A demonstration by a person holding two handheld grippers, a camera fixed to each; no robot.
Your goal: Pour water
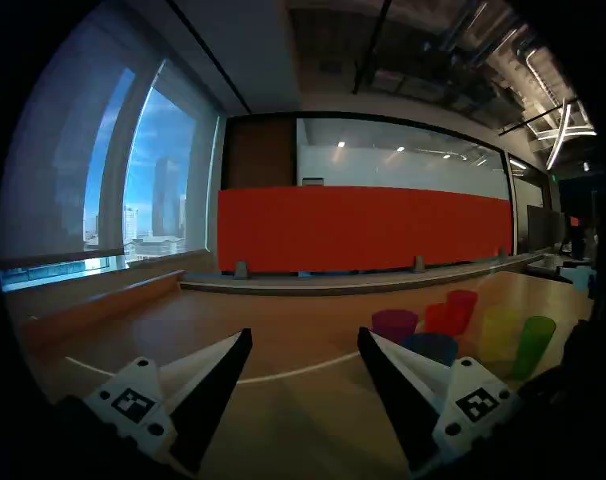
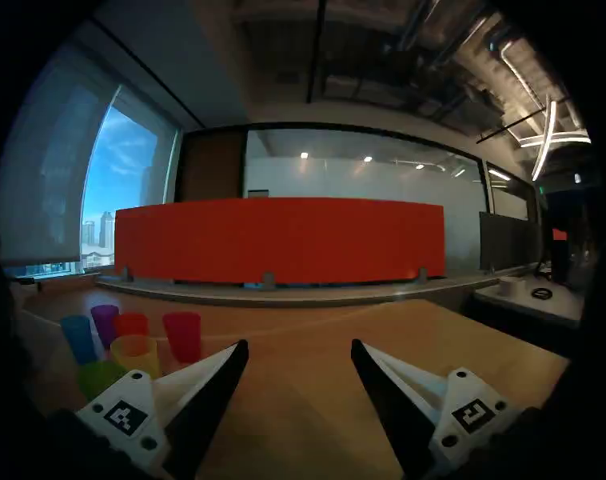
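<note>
Fingers [image 1: 215, 376] of the left gripper [image 1: 304, 331] are standing spread, pinching nothing, above the table [image 1: 223, 312]; coloured cups [image 1: 461, 310] are sitting clustered just right of them, seemingly grouped within reach of both grippers; right gripper [image 2: 299, 344] is likewise gaping empty, cups lying to its left; which cup is holding water, cannot tell.

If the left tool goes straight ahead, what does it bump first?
Probably nothing soon: bare table lies ahead of the left tool, up to the red divider far off. The cups sit off to its right.
</note>
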